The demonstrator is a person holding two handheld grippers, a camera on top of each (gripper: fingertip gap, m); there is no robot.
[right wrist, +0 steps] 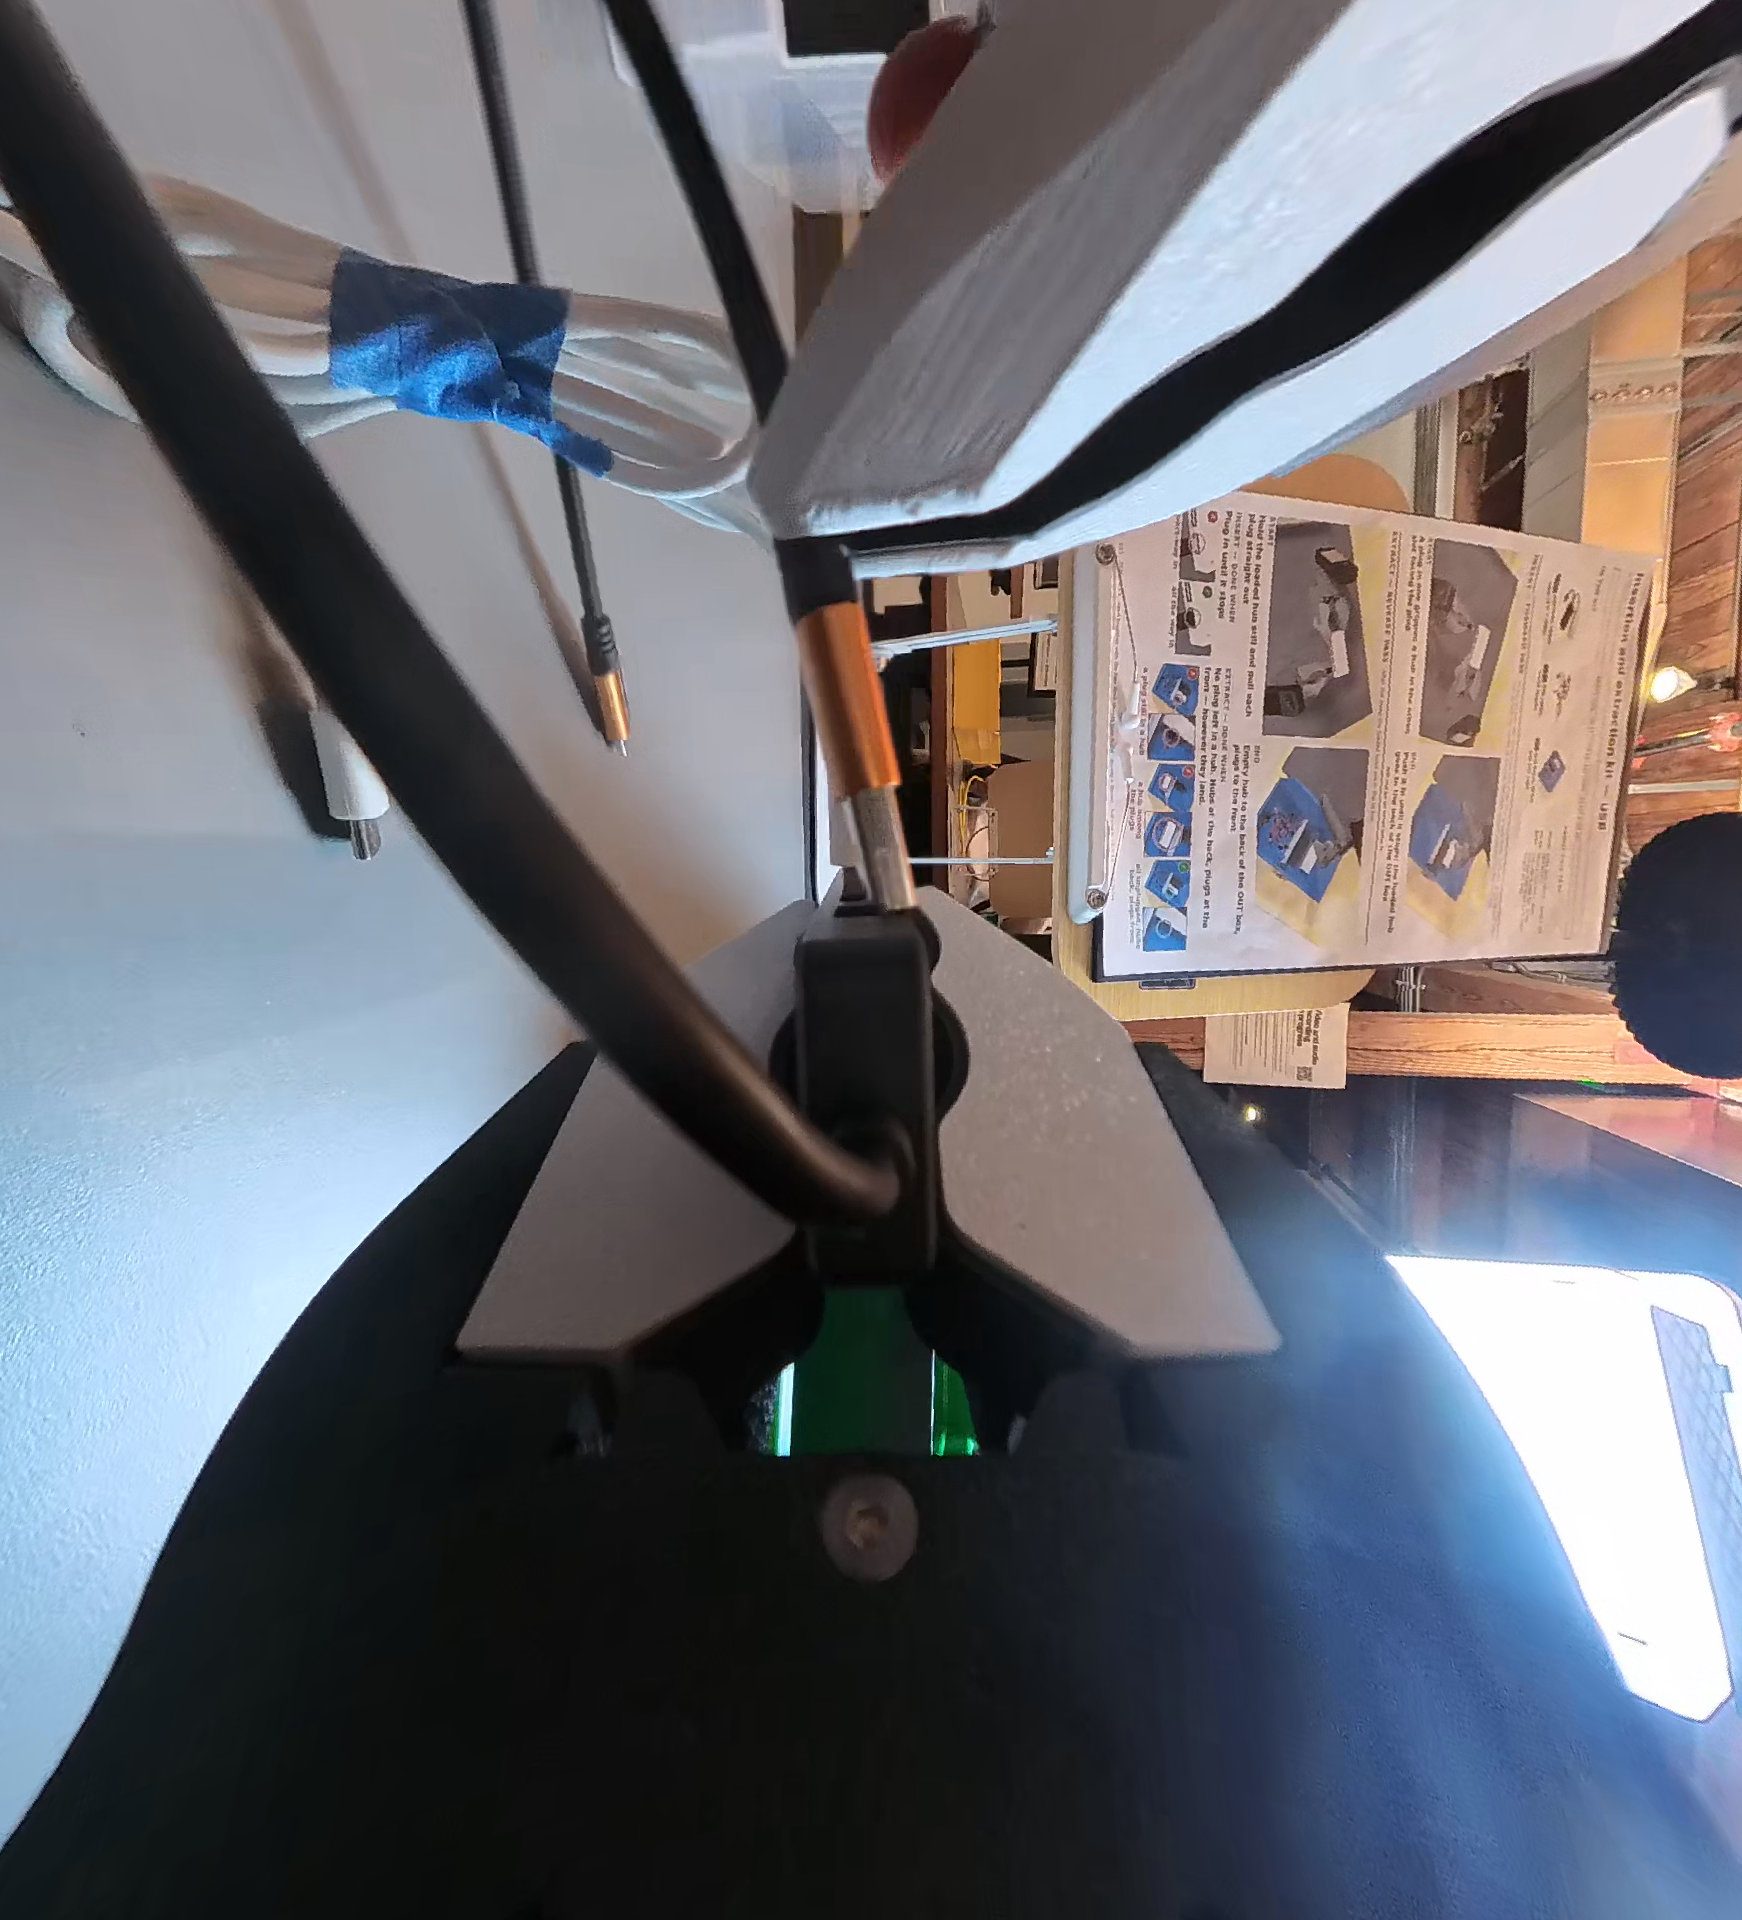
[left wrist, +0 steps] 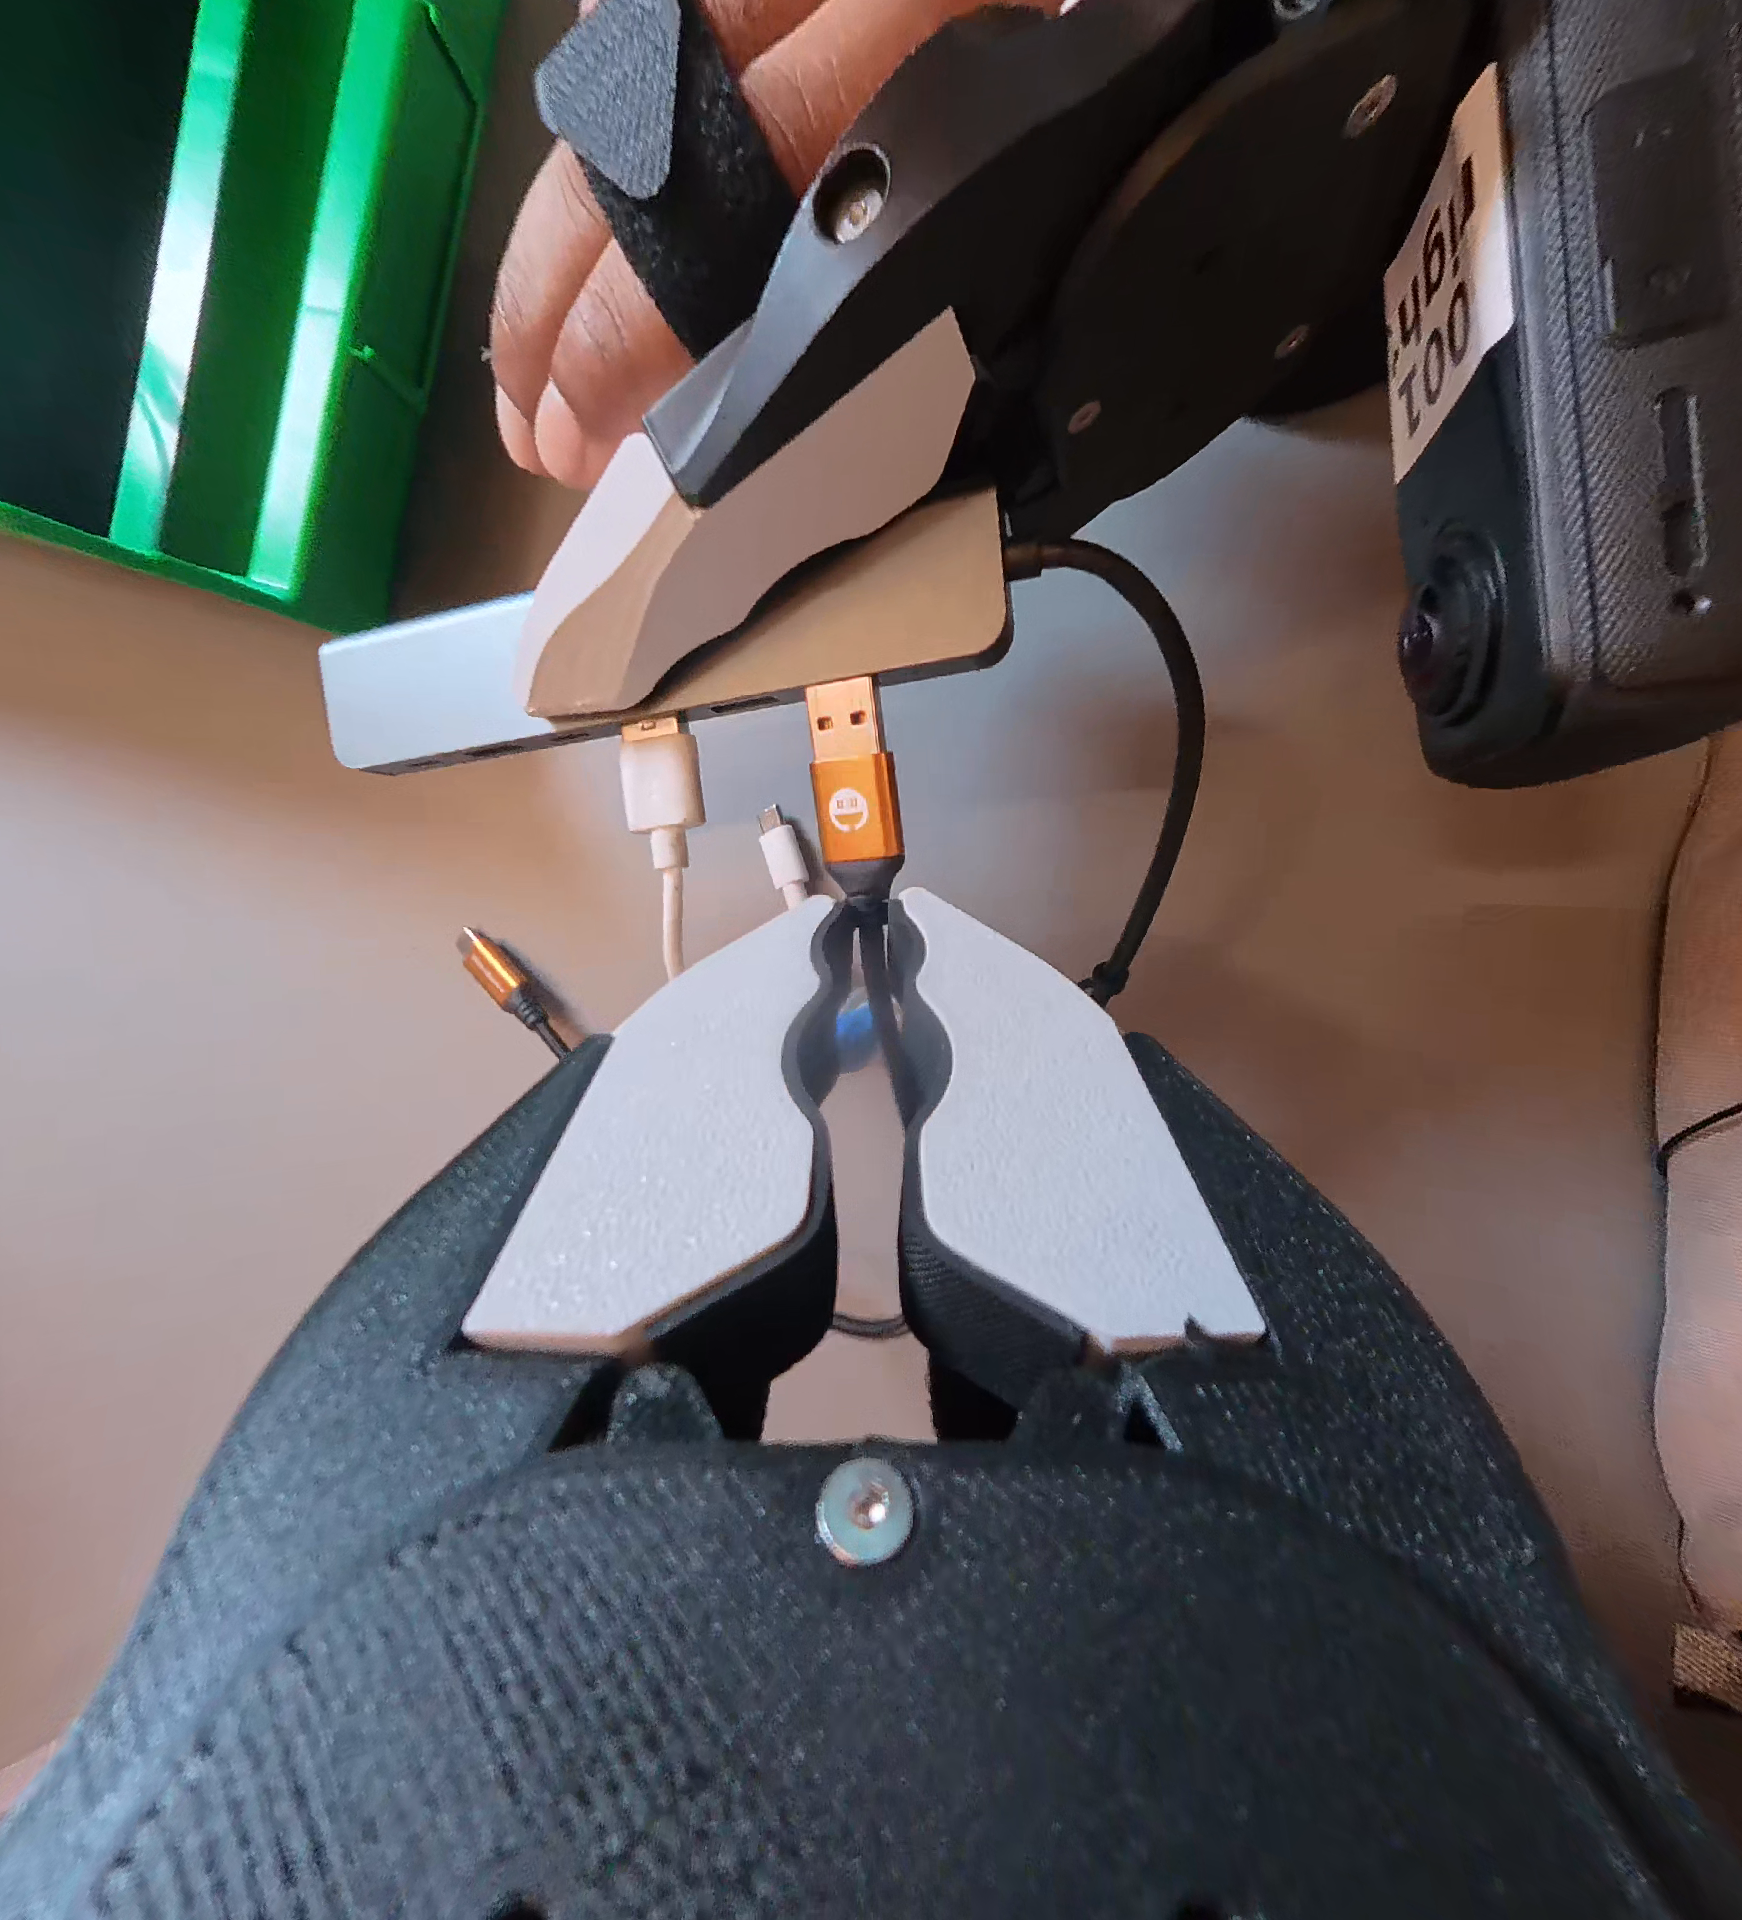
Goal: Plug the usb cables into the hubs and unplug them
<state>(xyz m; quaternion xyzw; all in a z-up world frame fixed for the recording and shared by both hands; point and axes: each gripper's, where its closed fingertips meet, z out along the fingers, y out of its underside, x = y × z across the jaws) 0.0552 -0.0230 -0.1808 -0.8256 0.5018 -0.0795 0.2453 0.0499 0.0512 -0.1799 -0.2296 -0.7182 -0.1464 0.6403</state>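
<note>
- The left gripper (left wrist: 862, 904), at centre frame in the left wrist view, was pressed together on the black cable just behind the orange USB plug (left wrist: 851, 790), leaving the plug body clear to point at the hub.
- The grey hub (left wrist: 431, 686) sat at centre, pinched flat between the fingers of the right gripper (left wrist: 742, 592); this grip appeared meant to steady it against the push or pull of a plug.
- The metal tip of the orange USB plug was at the hub's port edge, mostly exposed. Whether it was going in or coming out cannot be told.
- A white USB plug (left wrist: 659, 774) was seated in the neighbouring port to the left.
- A loose white connector (left wrist: 779, 836) and a small orange connector (left wrist: 488, 966) lay on the table (left wrist: 119, 935) below the hub.
- A green bin (left wrist: 171, 291) stood at upper left.
- In the right wrist view, the hub's black lead (right wrist: 327, 623) ran out from between the closed fingers.
</note>
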